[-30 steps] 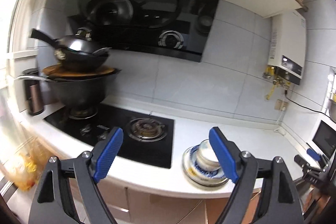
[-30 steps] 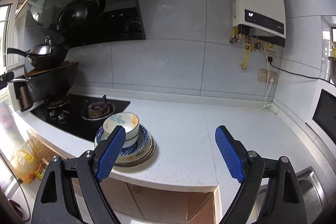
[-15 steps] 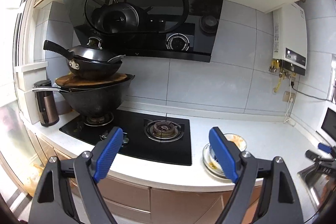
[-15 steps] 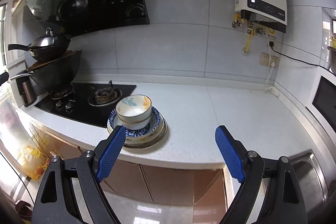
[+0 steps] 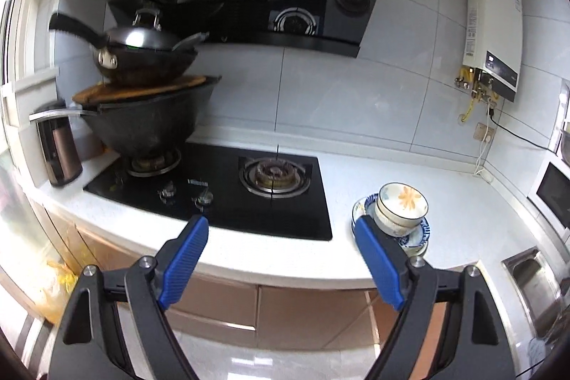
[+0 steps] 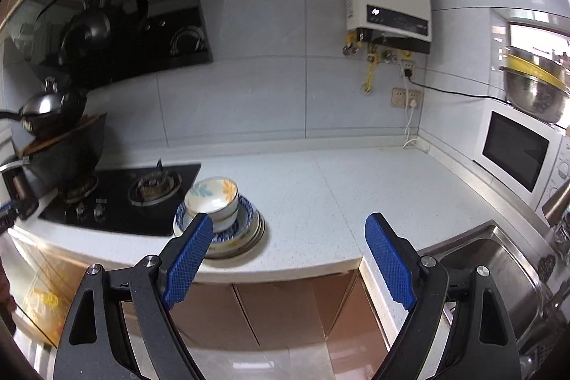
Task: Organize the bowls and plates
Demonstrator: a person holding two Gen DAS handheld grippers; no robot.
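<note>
A white bowl with orange flowers sits on top of a stack of blue-patterned plates on the white counter, just right of the stove. My left gripper is open and empty, held in front of the counter edge, its right finger overlapping the stack's left side in the left wrist view. My right gripper is also open and empty, off the counter's front edge, with the stack behind its left finger.
A black gas stove carries stacked woks at the left, beside a brown kettle. A steel sink lies at the right, a white microwave behind it. Bare counter spreads between stack and sink.
Both views shifted: in the left wrist view the stack went from sitting between the fingers to lying behind the right finger; in the right wrist view it slid right. Both grippers stayed open.
</note>
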